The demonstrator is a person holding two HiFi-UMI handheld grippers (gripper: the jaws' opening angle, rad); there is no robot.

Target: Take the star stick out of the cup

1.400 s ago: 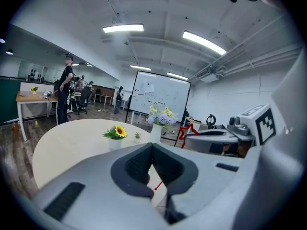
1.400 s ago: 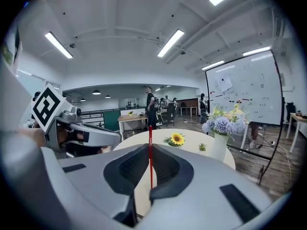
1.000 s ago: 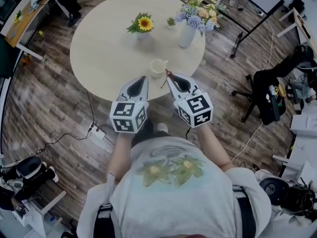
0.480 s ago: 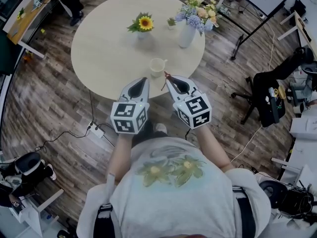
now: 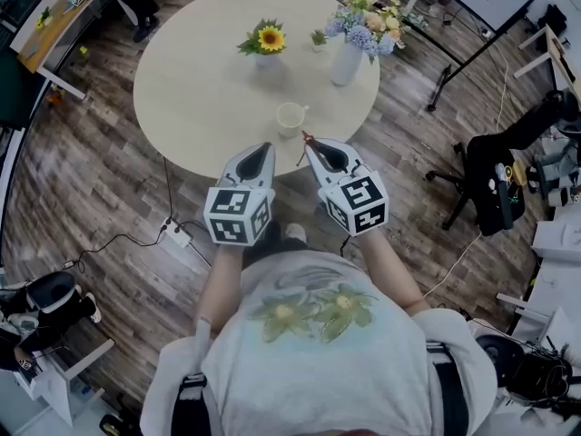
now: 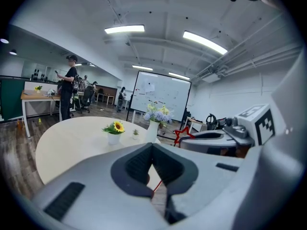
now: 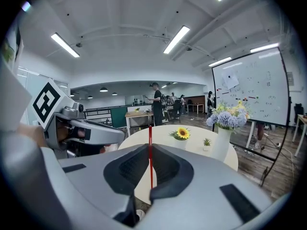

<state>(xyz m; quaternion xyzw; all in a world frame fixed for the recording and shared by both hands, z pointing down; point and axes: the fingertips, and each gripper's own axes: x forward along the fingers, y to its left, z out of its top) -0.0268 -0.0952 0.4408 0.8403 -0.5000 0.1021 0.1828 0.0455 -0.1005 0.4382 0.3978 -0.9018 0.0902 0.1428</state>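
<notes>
A cream cup (image 5: 290, 117) stands on the round table (image 5: 200, 89) near its front edge. My right gripper (image 5: 310, 143) is shut on the thin red star stick (image 5: 301, 151), just right of the cup and nearer than it. The stick is out of the cup. In the right gripper view the stick (image 7: 150, 162) runs upright between the closed pads of the right gripper (image 7: 149, 148). From the left gripper view its red star (image 6: 181, 135) shows at the right gripper's tip. My left gripper (image 5: 262, 147) hovers beside it over the table edge. Its jaws (image 6: 152, 147) are shut on nothing.
At the back of the table stand a sunflower pot (image 5: 270, 44), a tiny potted plant (image 5: 318, 39) and a white vase of flowers (image 5: 348, 54). A power strip with cables (image 5: 178, 239) lies on the wooden floor. A whiteboard stand (image 5: 472, 7) and chairs (image 5: 495, 175) are at the right.
The head view has drifted slightly, so the table sits a little further right. Both grippers stay where they were, the right one still holding the stick.
</notes>
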